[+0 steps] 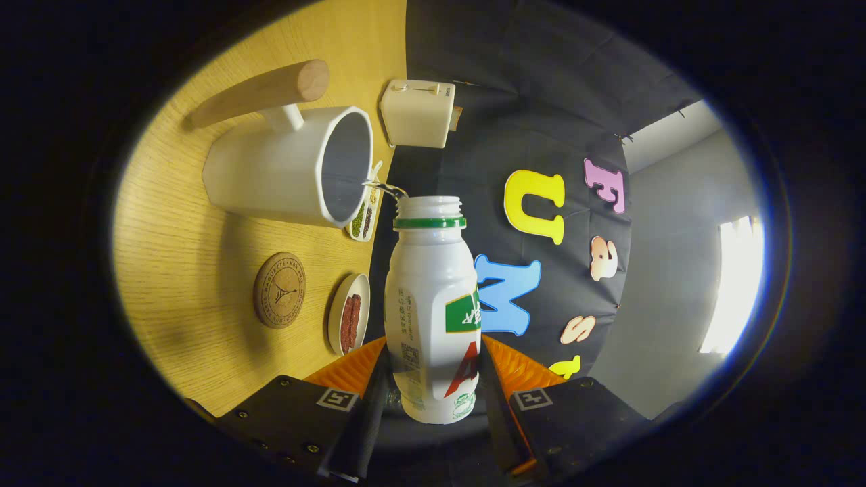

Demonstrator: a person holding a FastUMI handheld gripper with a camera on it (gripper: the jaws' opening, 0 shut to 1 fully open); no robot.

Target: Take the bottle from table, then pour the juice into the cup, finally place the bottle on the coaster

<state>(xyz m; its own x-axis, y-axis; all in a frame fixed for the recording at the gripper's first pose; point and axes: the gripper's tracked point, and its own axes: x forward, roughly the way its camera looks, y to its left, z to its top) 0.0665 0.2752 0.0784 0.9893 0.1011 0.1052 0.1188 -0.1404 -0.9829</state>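
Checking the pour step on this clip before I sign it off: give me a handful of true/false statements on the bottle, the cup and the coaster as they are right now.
1. The gripper is shut on the bottle. True.
2. The bottle has its cap on. False: the neck is open above the green ring.
3. Liquid runs from the bottle's mouth into the cup. True: a thin stream crosses to the cup's rim.
4. The bottle stands on the coaster. False: the coaster is bare and the bottle is held in the fingers.
5. The cup has a wooden handle. True.
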